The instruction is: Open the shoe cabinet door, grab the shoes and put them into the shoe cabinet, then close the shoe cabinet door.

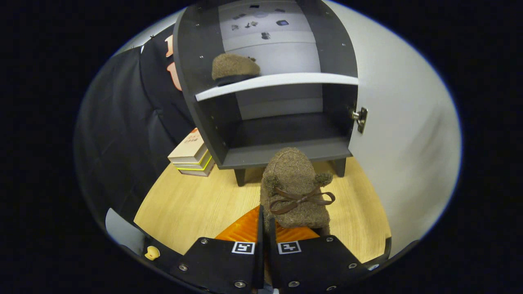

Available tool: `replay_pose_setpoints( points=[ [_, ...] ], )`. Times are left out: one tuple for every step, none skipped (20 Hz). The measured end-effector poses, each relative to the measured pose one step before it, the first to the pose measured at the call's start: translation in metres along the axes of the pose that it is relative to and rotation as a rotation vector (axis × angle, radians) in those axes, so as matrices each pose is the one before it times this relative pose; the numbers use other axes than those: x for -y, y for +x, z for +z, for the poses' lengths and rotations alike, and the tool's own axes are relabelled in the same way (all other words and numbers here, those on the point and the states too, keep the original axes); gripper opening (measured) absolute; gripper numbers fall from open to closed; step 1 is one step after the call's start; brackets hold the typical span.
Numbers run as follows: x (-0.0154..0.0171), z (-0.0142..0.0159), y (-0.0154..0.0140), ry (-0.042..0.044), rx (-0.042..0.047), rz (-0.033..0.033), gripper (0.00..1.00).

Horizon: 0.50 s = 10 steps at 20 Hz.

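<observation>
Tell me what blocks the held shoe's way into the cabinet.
Nothing visible does. The jaws are shut on the brown shoe, the door is swung open to the right, and the lower compartment just beyond lies bare; another shoe sits on the upper shelf.

The shoe [295, 188] pinched between the gripper [265, 228] fingers is fuzzy olive-brown with a dark brown bow — its twin [234, 67] on the white-edged shelf [286, 80] matches. The cabinet [192, 81] is dark grey, its door [400, 134] white; the table [196, 204] is pale wood grain, the mat [241, 230] ribbed orange.
</observation>
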<state>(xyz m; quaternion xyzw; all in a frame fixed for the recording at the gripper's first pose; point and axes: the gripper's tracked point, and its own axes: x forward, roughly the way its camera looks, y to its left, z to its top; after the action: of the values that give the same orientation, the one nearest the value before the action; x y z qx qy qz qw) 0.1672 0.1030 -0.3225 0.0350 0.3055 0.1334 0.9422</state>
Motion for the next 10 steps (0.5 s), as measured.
replay_pose_setpoints(
  points=[
    [-0.00216,0.01238,-0.00539,-0.00798,0.01777,-0.00224,0.06],
    [-0.00207,0.01478,-0.00512,-0.00701,0.02283,-0.00034,0.06],
    [-0.00292,0.01445,-0.00521,-0.00277,0.02062,0.00140,0.06],
    [-0.00172,0.01701,-0.00479,-0.00183,0.02606,0.00308,0.06],
    [-0.00227,0.01649,-0.00117,-0.00515,0.03006,-0.00374,0.06],
    [0.00048,0.01525,0.00043,-0.01182,0.02018,-0.00332,0.06],
    [0.00116,0.01508,0.00052,-0.01740,0.02040,-0.00314,0.06],
    [0.00110,0.01635,0.00245,-0.01913,0.02018,-0.00157,0.06],
    [0.00099,0.01474,0.00371,-0.01260,0.02006,0.00020,0.06],
    [0.00248,0.01387,0.00490,-0.00589,0.02199,0.00361,0.06]
  ],
)
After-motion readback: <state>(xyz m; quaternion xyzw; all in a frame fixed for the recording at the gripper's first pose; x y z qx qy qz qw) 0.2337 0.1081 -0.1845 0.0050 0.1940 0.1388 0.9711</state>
